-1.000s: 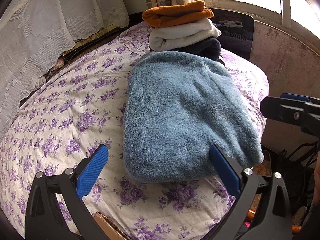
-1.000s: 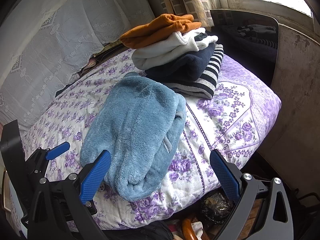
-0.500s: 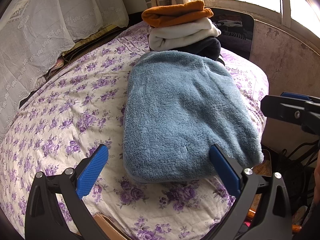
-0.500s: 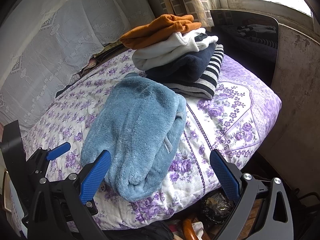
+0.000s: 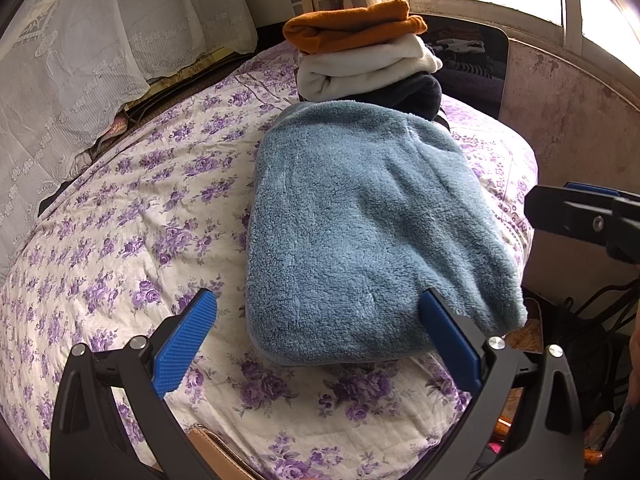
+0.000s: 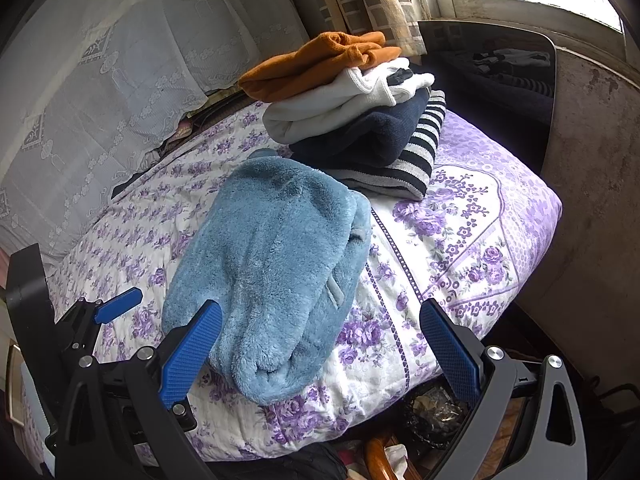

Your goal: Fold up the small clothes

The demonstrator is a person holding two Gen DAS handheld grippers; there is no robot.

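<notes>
A folded blue fleece garment [image 5: 368,232] lies flat on the floral bed cover [image 5: 132,240]; it also shows in the right wrist view [image 6: 272,280]. Behind it stands a stack of folded clothes [image 5: 360,60], orange on top, then white, navy and striped [image 6: 352,112]. My left gripper [image 5: 318,334] is open and empty, just in front of the fleece's near edge. My right gripper [image 6: 320,338] is open and empty, above the fleece's near right corner. The left gripper also appears at the left of the right wrist view [image 6: 116,304], and the right gripper at the right edge of the left wrist view [image 5: 580,212].
White lace pillows [image 5: 80,60] line the far left. A dark mirror panel [image 6: 500,80] and a stained wall [image 5: 568,128] stand right of the bed. Clutter and cables [image 5: 592,320] lie on the floor past the bed's right edge. A tan strap [image 5: 216,456] lies at the near edge.
</notes>
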